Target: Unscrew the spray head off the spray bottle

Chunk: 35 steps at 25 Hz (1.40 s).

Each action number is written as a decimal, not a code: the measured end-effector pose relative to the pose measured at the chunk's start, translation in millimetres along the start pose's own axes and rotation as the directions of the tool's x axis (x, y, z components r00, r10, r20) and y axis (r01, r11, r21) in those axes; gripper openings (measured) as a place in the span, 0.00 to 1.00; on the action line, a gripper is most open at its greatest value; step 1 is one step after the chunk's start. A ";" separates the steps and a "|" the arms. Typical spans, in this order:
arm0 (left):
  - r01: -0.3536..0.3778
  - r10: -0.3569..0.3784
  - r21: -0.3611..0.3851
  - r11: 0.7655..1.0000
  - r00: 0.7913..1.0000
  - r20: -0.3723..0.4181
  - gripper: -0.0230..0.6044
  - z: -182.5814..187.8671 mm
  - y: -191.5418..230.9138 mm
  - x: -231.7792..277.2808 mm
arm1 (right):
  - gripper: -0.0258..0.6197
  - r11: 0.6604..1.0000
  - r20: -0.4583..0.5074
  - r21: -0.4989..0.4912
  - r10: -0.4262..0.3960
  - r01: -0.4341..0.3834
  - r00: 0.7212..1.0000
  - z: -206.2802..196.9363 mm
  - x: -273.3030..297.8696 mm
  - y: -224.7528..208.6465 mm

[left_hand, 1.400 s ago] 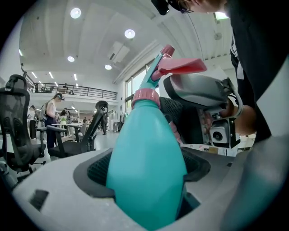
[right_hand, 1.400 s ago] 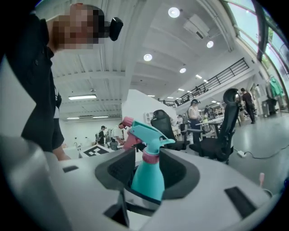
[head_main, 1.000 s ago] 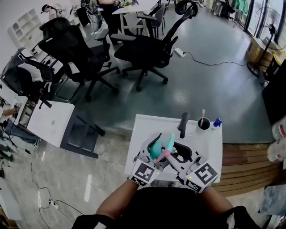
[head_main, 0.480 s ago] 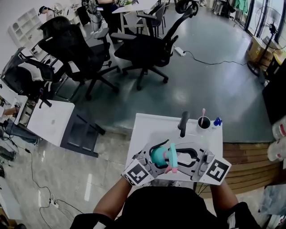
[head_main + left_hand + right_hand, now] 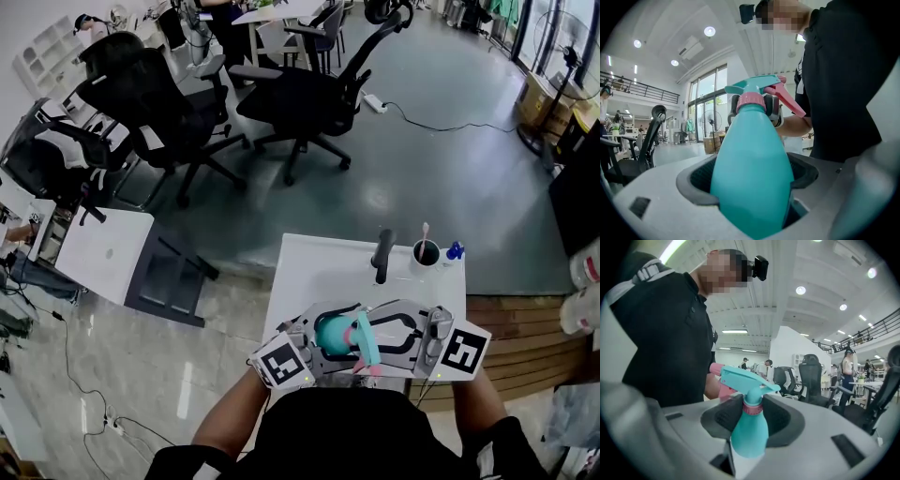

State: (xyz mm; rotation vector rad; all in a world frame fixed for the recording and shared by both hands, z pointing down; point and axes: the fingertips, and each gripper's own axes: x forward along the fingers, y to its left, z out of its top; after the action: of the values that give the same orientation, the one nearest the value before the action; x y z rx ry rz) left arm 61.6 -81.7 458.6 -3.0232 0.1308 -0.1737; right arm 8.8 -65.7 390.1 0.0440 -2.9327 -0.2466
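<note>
A teal spray bottle (image 5: 330, 334) hangs sideways over the near edge of the white table (image 5: 319, 267), close to the person's body. My left gripper (image 5: 323, 328) is shut on its fat body (image 5: 752, 173). My right gripper (image 5: 371, 337) comes from the other side. Its pads (image 5: 723, 416) press on the pink collar (image 5: 753, 408) just under the teal spray head (image 5: 740, 378). The pink trigger (image 5: 790, 99) points toward the person's black shirt. In the left gripper view the right gripper (image 5: 774, 110) shows behind the collar (image 5: 751, 99).
At the table's far edge stand a black cup (image 5: 425, 253) with a pink-tipped stick, a small blue object (image 5: 456, 250) and a black handle-like piece (image 5: 382, 255). Black office chairs (image 5: 300, 94) fill the floor beyond. A white side table (image 5: 103, 253) stands at left, wooden boards (image 5: 525, 337) at right.
Both grippers have drawn apart and back toward the person. The bottle has swung from tilted to lying across between them, and the spray head has turned toward the person.
</note>
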 end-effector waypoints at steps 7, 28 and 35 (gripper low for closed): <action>-0.252 0.252 -0.072 0.965 0.968 -0.003 0.71 -7.8 43.2 -13.0 | 0.36 0.925 0.088 0.228 -0.330 0.303 0.940 -4.6 -8.3 -42.4; -0.433 0.427 -0.020 0.901 0.895 -0.134 0.71 -36.6 68.4 -8.7 | 0.26 0.727 0.019 0.411 -0.610 0.550 0.792 -24.3 4.1 -63.5; -0.373 0.370 -0.012 0.928 0.923 -0.104 0.71 -27.9 60.4 -8.0 | 0.25 0.807 0.060 0.370 -0.516 0.461 0.854 -16.3 3.6 -57.6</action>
State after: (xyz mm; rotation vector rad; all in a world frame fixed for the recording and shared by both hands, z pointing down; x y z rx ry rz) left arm 45.6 -143.7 478.3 -2.9481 0.7150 -0.2886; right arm 9.3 -125.3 396.8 0.8860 -3.0254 0.2106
